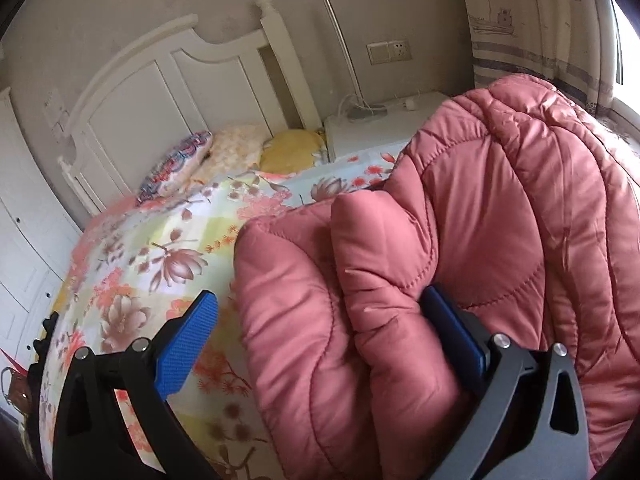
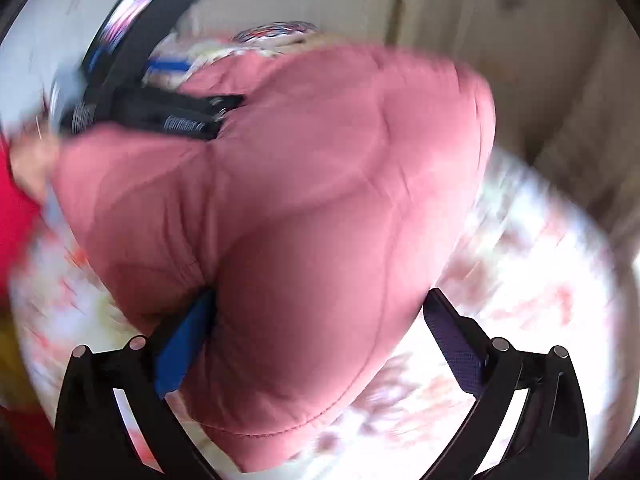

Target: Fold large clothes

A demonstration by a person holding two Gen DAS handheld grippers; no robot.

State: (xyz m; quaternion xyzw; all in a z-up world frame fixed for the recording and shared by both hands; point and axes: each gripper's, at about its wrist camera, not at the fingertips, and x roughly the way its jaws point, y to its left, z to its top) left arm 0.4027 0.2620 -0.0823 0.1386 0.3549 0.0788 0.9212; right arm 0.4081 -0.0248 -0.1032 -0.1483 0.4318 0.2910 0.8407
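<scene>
Both claws are standing spread wide — the left claw [image 1: 320, 320] and the right claw [image 2: 320, 328] each with the pink quilted jacket [image 1: 460, 240] bulging between its fingers (unpinched) — while the jacket is lying bunched on the floral bed [image 1: 160, 248].
</scene>
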